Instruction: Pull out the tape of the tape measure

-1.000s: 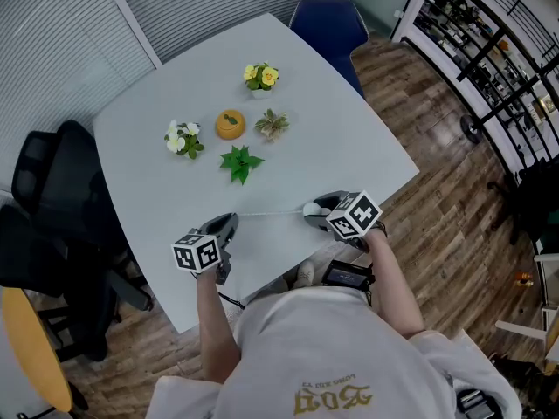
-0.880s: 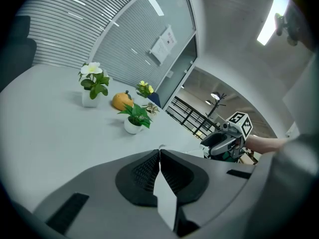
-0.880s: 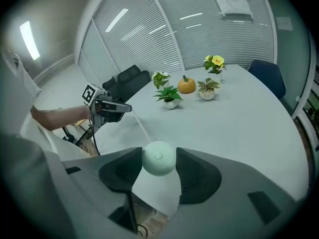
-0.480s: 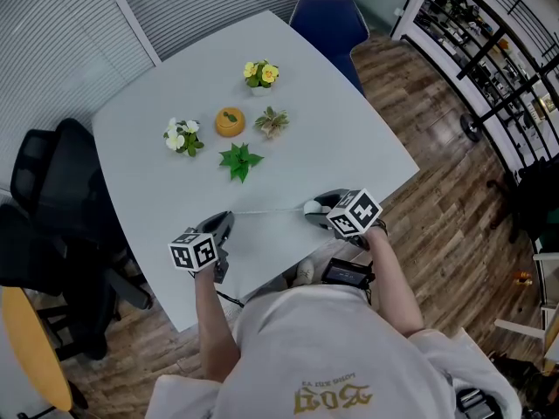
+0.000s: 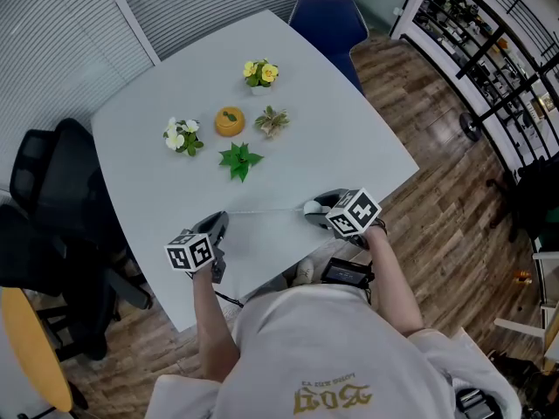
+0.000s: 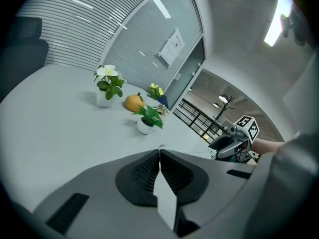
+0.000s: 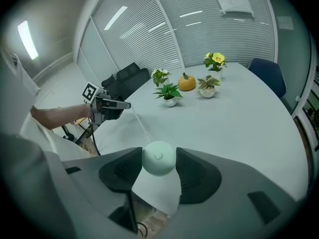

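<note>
My right tongs (image 5: 316, 206) clamp the round tape measure case (image 7: 159, 157), nearer me than the green plant (image 5: 240, 161) and off to its right. My left tongs (image 6: 160, 153) are pinched tight on the end of the tape (image 7: 139, 122), nearer me than the plant and to its left. The strip runs taut between them over the counter (image 5: 332, 129). That thin end could slip out and snap back. A harder tug could also roll the smooth case out of my right grip.

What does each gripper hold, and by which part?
Right gripper: tape measure case, by its sides. Left gripper: the tape, by its tip.
</note>
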Demonstrator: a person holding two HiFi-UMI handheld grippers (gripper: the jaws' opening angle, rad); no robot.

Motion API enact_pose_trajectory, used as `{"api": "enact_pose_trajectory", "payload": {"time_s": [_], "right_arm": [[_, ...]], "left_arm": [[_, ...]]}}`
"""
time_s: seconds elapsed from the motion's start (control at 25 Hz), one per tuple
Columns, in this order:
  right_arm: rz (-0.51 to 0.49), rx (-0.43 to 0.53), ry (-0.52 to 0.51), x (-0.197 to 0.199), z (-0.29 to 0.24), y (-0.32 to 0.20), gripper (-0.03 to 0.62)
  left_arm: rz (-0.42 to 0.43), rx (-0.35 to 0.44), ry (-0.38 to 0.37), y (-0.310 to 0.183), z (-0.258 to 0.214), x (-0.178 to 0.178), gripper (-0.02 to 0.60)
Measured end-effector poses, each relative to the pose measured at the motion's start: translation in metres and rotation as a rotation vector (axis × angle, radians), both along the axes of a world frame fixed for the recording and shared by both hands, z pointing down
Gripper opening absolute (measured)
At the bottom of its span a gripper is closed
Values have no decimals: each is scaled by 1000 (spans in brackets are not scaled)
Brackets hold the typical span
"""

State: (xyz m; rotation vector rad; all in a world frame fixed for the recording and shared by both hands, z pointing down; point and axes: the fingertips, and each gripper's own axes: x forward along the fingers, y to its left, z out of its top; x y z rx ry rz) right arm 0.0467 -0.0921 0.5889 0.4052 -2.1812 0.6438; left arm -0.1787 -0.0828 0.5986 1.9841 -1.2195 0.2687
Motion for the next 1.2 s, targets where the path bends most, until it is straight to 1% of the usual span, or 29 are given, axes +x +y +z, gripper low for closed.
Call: {"api": "enact_pose_trajectory", "payload": {"time_s": [0.52, 1.2], "right_arm": [[7, -4, 6, 0, -1, 4, 229], [8, -14, 24, -1, 5, 11, 229]], "left_arm": [[-74, -14, -9, 8, 3, -27, 11], [-107, -38, -17, 17, 13, -46, 11]]}}
